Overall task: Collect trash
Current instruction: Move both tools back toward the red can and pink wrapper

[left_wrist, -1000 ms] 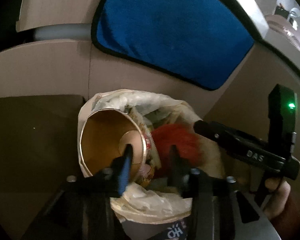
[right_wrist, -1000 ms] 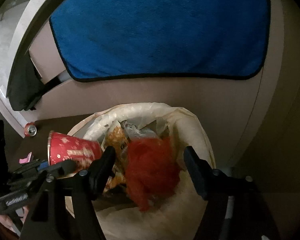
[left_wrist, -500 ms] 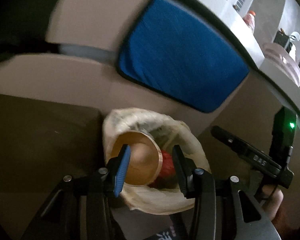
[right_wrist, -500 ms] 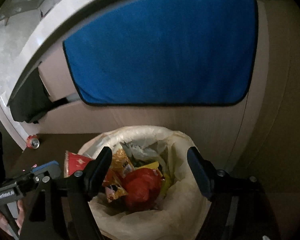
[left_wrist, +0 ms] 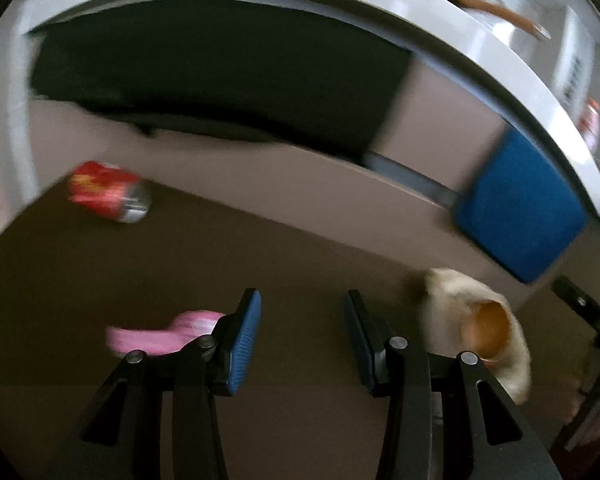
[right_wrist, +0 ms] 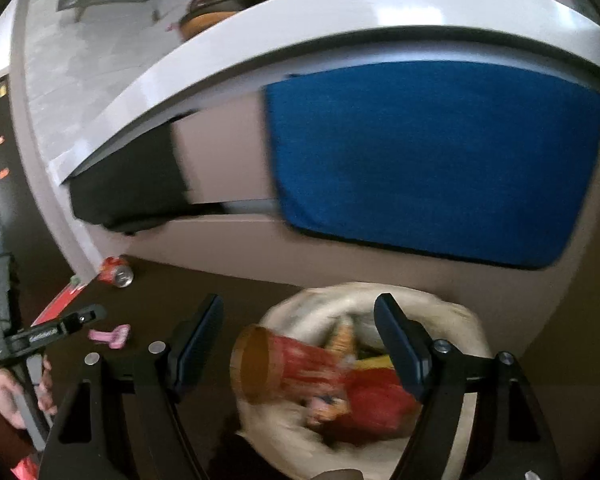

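Cream plastic lines the trash bin, which stands on the dark floor against a beige cabinet with a blue towel hanging on it. A red paper cup lies tipped in the bin on red and orange wrappers. The right claw hangs above the bin; its jaws have just been opening, stand wide and hold nothing. The left claw is over bare floor, jaws apart and empty. A pink scrap lies just beside its left finger, and a red can lies near the cabinet's foot, well apart from the bin.
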Action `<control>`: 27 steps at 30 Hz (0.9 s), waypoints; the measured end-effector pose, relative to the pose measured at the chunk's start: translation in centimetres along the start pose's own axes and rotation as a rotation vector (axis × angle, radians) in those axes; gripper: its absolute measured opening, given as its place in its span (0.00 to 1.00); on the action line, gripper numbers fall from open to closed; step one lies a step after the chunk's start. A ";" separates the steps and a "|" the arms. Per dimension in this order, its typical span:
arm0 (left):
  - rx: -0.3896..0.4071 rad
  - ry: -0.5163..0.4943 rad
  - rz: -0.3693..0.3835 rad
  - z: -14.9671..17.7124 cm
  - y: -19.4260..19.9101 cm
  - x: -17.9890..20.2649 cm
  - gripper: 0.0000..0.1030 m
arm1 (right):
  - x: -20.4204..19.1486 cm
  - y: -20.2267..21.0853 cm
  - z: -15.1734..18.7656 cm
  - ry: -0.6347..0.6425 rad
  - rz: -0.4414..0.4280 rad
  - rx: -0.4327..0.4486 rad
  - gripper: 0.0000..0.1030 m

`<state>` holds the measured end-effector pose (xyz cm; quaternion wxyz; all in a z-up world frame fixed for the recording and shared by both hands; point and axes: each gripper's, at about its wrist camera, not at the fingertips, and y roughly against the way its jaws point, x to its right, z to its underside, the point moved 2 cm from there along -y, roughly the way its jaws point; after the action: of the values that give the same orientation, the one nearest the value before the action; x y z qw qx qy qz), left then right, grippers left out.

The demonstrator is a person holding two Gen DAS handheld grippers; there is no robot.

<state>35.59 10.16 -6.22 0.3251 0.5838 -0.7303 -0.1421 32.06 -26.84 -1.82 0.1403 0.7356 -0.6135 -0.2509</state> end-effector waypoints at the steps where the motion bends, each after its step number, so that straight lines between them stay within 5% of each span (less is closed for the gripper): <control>1: 0.012 0.011 -0.017 -0.3 0.3 -1.3 0.43 | -1.2 -0.5 0.0 0.013 -0.015 -0.004 0.73; 6: 0.041 0.134 -0.038 -2.2 1.1 -10.1 0.43 | -7.5 -4.0 0.7 0.073 -0.106 -0.059 0.73; 13: -0.010 0.357 0.004 -5.9 -3.0 -20.5 0.44 | -14.2 -9.7 2.3 0.121 -0.176 -0.147 0.73; 22: -0.008 0.335 -0.040 -14.6 -11.1 -26.2 0.45 | -17.2 -13.6 4.8 0.226 -0.166 -0.215 0.73; 27: -0.134 0.302 -0.019 -16.4 -16.4 -26.6 0.45 | -16.6 -15.1 5.5 0.247 -0.183 -0.259 0.73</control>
<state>61.41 33.53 -11.80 0.4680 0.5823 -0.6565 -0.1044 39.65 -7.00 -10.94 0.2844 0.7893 -0.4846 -0.2475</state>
